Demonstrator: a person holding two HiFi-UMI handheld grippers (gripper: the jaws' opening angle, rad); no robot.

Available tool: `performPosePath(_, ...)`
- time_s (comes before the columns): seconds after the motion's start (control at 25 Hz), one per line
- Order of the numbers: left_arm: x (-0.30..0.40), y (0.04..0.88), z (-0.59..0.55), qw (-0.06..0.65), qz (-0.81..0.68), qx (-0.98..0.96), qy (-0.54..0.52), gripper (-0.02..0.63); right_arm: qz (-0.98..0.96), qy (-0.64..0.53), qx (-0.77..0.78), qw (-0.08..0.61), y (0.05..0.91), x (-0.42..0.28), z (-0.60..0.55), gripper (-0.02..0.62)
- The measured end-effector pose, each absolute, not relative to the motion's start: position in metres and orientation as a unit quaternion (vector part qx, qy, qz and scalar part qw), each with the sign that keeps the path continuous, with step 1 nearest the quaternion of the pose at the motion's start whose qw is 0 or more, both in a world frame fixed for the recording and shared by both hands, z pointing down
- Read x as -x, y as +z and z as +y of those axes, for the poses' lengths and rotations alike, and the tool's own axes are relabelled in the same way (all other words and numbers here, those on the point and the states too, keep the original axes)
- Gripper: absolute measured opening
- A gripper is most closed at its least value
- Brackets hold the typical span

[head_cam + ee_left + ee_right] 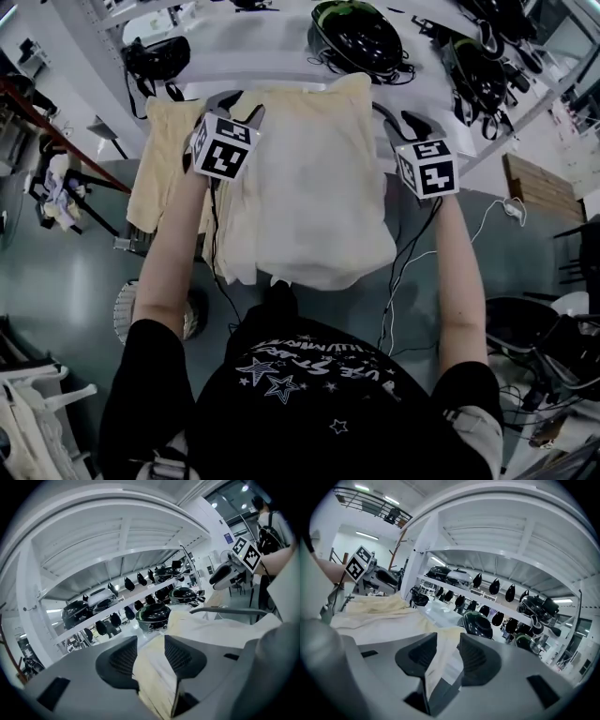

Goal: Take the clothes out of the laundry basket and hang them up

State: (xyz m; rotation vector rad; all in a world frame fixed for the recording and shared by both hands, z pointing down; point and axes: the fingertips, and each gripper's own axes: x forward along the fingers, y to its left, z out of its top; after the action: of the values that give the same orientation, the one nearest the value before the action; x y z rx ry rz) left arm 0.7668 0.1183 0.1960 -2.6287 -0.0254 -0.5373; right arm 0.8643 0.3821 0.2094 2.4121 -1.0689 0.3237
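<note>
I hold a cream garment point(319, 187) spread between both grippers, lifted in front of the person's chest and hanging down from its top edge. My left gripper point(239, 105) is shut on the top left corner; in the left gripper view the fabric point(211, 630) is folded between its pads point(151, 644). My right gripper point(403, 120) is shut on the top right corner, and the cloth point(384, 616) runs out from between its jaws point(448, 641). A second cream piece point(159, 159) hangs behind my left gripper; I cannot tell if it is separate. No laundry basket is clearly in view.
Just beyond the garment stands a white shelf unit point(272, 56) with black helmets point(361, 37) and a headset point(155, 58). A round white slatted thing point(127, 309) sits on the floor at the left. Cables point(403, 272) trail on the floor at the right.
</note>
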Motion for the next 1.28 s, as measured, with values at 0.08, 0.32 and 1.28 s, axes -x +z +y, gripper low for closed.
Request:
performPosePath(0.08, -0.74, 0.194, 0.131, 0.204, -0.001, 0.961, -0.189, 0.189, -0.398, 0.108, -0.882, 0.227, 0.205, -0.842, 0.39, 0.152)
performPosePath(0.32, -0.657, 0.197, 0.168, 0.147, 0.013, 0.974, -0.175, 0.178, -0.41, 0.062, -0.88, 0.231, 0.198, -0.776, 0.406, 0.106)
performPosePath(1.28, -0.501, 0.253, 0.205, 0.049, -0.005, 0.986, -0.161, 0.057, -0.389, 0.097, -0.912, 0.087, 0.247, -0.635, 0.415, 0.008)
